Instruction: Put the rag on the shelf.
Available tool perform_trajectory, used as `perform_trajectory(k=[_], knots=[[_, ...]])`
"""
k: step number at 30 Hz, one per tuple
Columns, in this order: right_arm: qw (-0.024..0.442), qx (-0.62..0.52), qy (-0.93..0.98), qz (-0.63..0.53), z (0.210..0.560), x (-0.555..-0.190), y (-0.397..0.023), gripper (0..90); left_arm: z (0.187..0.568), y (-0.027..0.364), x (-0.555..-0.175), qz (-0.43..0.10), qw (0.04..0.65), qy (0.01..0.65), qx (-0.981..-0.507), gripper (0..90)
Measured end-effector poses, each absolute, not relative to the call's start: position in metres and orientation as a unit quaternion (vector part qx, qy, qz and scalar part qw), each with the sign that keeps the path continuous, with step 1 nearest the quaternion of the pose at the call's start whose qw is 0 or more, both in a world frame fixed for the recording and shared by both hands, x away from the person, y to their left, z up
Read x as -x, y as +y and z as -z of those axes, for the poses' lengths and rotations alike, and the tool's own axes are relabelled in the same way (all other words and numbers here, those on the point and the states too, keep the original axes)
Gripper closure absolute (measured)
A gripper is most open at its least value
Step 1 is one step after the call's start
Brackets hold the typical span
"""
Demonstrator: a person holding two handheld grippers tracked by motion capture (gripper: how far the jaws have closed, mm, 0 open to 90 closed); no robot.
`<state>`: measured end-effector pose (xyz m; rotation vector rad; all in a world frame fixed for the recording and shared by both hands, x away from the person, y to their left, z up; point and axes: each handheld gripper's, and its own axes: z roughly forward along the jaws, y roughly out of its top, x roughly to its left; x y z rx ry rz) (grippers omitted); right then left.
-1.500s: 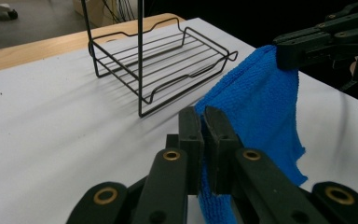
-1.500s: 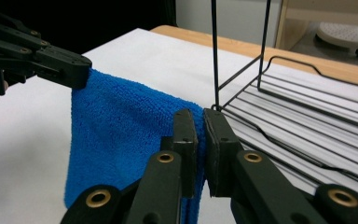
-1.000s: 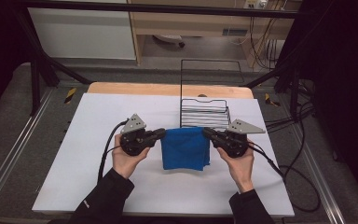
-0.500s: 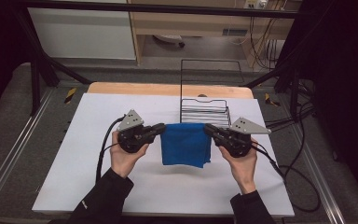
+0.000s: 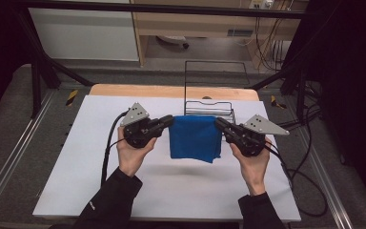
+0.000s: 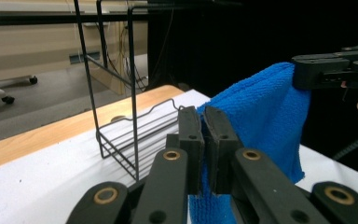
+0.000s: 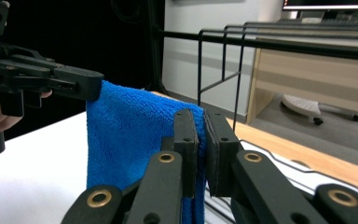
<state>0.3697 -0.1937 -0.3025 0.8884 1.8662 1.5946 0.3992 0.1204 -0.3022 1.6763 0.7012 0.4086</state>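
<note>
A blue cloth (image 5: 194,138) hangs folded between my two grippers, lifted off the white table (image 5: 76,191). My left gripper (image 5: 170,120) is shut on the cloth's top left corner, and my right gripper (image 5: 218,122) is shut on its top right corner. In the left gripper view the jaws pinch the cloth (image 6: 261,116) at the gripper (image 6: 204,116), with the other gripper (image 6: 303,74) clamped on the far corner. The right gripper view has the gripper (image 7: 200,119) closed on the cloth (image 7: 130,135), and the opposite gripper (image 7: 93,86) holds the far end.
A black wire rack (image 5: 209,107) with a tall wire back stands on the table just behind the cloth. A wooden edge (image 5: 171,90) runs along the table's far side. Cables (image 5: 305,176) trail off the right edge.
Both grippers have risen together with the cloth, which now hangs higher above the table, its shadow showing beneath it.
</note>
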Motion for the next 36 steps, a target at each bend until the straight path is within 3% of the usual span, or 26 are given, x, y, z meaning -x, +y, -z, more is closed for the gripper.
perform_trajectory(k=[36], knots=[[0.328, -0.322, 0.638, -0.617, 0.244, -0.380, -0.207, 84.9, 0.251, 0.095, -0.420, -0.217, 0.642, 0.290, -0.676, 86.1]])
